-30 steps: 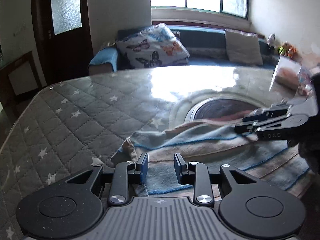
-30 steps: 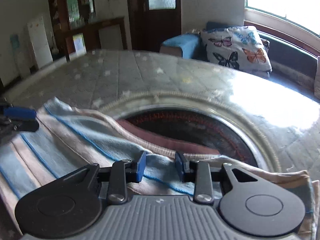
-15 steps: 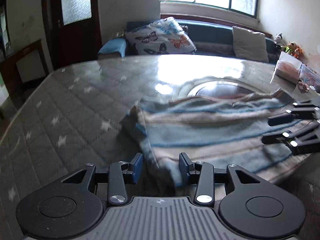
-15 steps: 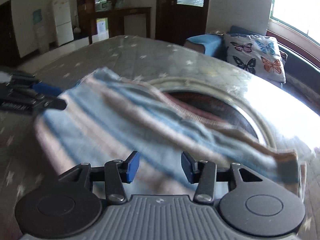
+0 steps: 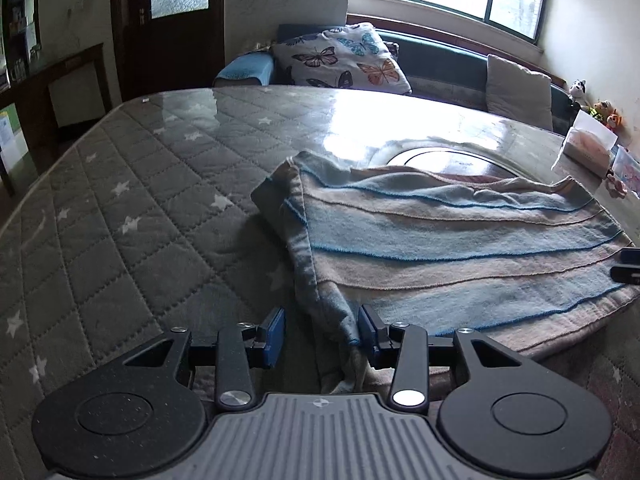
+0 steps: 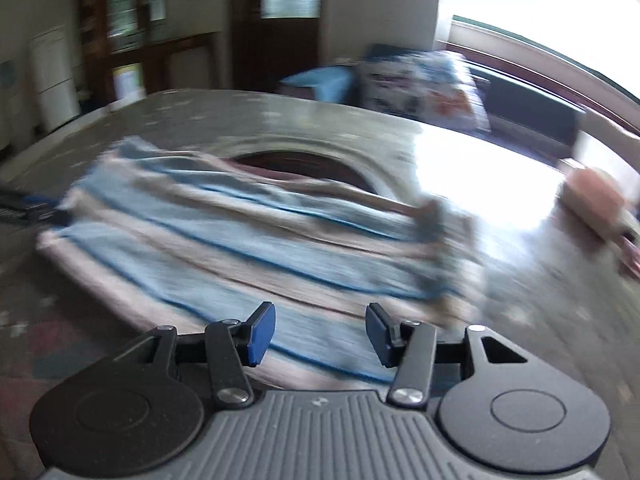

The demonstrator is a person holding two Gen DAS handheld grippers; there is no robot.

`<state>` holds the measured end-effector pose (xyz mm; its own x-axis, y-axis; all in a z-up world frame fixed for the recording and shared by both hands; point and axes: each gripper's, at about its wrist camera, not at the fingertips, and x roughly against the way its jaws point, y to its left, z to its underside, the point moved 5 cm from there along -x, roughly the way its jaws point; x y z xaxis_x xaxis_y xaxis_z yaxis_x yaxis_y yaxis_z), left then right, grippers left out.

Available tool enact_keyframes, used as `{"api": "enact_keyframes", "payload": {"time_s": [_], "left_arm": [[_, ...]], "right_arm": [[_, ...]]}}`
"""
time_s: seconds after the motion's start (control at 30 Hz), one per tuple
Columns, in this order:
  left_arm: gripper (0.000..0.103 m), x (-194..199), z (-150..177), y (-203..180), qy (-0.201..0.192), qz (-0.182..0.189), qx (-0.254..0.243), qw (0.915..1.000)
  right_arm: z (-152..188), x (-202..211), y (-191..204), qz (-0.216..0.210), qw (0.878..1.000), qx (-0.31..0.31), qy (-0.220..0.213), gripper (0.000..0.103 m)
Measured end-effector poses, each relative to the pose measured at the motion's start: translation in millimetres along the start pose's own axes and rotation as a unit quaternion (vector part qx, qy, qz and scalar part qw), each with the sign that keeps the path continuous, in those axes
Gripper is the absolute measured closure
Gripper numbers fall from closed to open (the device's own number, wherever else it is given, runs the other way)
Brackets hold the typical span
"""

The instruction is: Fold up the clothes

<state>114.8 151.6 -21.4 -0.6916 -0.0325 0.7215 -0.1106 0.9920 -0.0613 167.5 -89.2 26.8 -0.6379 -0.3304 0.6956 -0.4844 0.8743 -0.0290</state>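
Right wrist view is all motion smear, so the striped cloth (image 6: 248, 240) looks streaky. Left view crops the right gripper (image 5: 628, 266) at the edge.

The right tool (image 6: 321, 334) is hanging over the near edge of a folded, blue-and-beige striped garment (image 6: 248, 248), its blue-padded jaws opening with nothing pinched between them. The garment is lying on the star-quilted table (image 6: 304, 116), partly covering a dark round inset (image 6: 304, 166). The whole view is smearing with blur.
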Motion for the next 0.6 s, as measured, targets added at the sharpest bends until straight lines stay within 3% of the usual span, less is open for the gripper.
{"api": "enact_keyframes", "payload": {"time_s": [0.13, 0.3, 0.43, 0.5, 0.57, 0.6], "left_arm": [[0.060, -1, 0, -2, 0.001, -0.004, -0.002, 1.0000], [0.060, -2, 0, -2, 0.004, -0.007, -0.002, 1.0000], [0.061, -2, 0, -3, 0.007, -0.005, 0.001, 1.0000], [0.065, 0, 2, -4, 0.008, -0.003, 0.002, 1.0000], [0.070, 2, 4, -7, 0.009, -0.001, 0.000, 1.0000], [0.073, 3, 5, -9, 0.010, 0.002, -0.001, 1.0000]], "right_arm": [[17, 10, -41, 0.016, 0.997, -0.076, 0.000, 0.056], [22, 29, -59, 0.032, 0.991, -0.120, -0.053, 0.055], [30, 18, -68, 0.034, 0.990, -0.133, -0.027, 0.056], [36, 14, -70, 0.023, 0.989, -0.143, -0.017, 0.062], [40, 15, -70, 0.022, 0.989, -0.146, -0.018, 0.082], [42, 15, -70, 0.021, 0.989, -0.147, -0.018, 0.087]]}}
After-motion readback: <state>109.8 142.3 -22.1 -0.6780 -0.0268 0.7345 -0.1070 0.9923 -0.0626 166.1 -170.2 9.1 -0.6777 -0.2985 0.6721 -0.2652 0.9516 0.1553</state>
